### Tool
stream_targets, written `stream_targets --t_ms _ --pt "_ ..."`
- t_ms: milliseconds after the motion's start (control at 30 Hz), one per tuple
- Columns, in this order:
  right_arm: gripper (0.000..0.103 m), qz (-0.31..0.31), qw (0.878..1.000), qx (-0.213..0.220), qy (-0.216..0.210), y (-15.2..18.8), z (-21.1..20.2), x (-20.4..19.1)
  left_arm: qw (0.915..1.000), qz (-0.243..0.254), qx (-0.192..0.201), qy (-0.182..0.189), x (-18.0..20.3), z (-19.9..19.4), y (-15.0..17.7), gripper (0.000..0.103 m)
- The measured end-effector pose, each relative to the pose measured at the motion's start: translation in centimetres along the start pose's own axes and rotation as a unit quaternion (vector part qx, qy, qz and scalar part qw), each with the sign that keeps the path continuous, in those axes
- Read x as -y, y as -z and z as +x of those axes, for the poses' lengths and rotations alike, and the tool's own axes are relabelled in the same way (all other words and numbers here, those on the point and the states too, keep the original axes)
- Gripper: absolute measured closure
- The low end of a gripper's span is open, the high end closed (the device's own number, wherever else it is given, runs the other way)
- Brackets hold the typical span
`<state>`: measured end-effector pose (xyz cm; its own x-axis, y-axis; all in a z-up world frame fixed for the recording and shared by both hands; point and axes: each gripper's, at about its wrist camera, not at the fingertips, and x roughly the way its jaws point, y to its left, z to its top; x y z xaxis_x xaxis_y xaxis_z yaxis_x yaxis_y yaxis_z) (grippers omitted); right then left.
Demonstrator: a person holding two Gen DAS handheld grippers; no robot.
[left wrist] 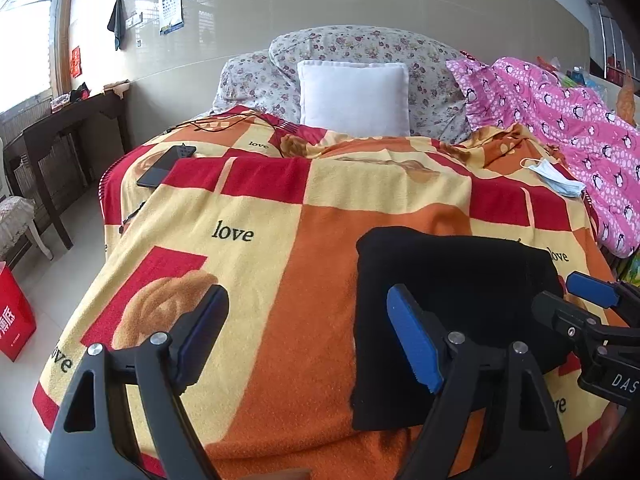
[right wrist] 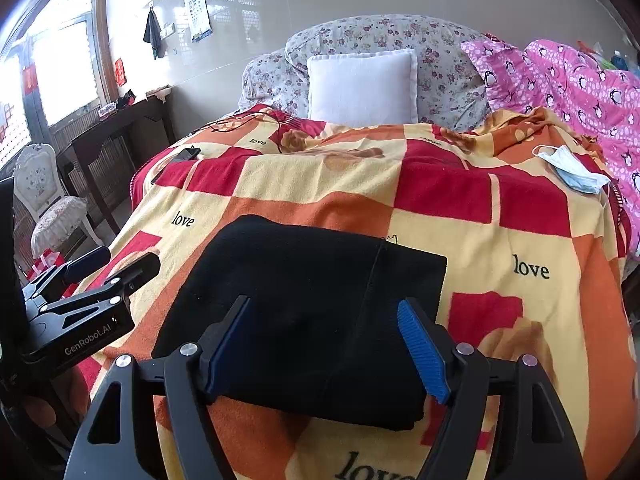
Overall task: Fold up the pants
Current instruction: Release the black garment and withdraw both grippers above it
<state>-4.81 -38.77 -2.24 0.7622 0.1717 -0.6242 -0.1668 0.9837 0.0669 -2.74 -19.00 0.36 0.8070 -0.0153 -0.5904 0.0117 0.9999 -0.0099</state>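
Black pants [right wrist: 304,320]: folded into a compact rectangle, lay flat on the checked "love" blanket [left wrist: 256,216] near the foot of the bed.

Left gripper [left wrist: 308,336]: fingers spread wide, grasping nothing, held above the blanket just left of the pants.

Right gripper [right wrist: 324,344]: fingers likewise spread apart, empty, poised over the near edge of the pants; contact could not be told.

Head of bed: 1 white pillow [left wrist: 354,98] against floral bedding [left wrist: 372,46]. Pink quilt [left wrist: 568,116] along the right side. 1 face mask [right wrist: 572,168] and 1 phone [left wrist: 164,166] on the blanket.
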Motion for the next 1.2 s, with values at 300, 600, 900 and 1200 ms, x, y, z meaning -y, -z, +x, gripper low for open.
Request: stream_targets --t_ms 300,600,900,1200 --pt "0.025 0.002 1.0 -0.004 -0.001 0.06 0.23 -0.23 1.0 0.008 0.0 0.001 0.28 -0.23 0.24 0.021" --pt "0.023 0.005 1.0 0.003 -0.01 -0.25 0.25 -0.26 0.9999 0.012 0.001 -0.005 0.25 -0.5 0.19 0.021" --pt "0.022 0.004 1.0 -0.002 -0.009 -0.49 0.55 -0.26 1.0 0.006 0.0 -0.003 -0.15 -0.57 0.31 0.021" --pt "0.022 -0.002 1.0 -0.006 -0.01 -0.61 0.79 -0.59 1.0 0.007 0.002 -0.001 -0.12 -0.72 0.27 0.021"
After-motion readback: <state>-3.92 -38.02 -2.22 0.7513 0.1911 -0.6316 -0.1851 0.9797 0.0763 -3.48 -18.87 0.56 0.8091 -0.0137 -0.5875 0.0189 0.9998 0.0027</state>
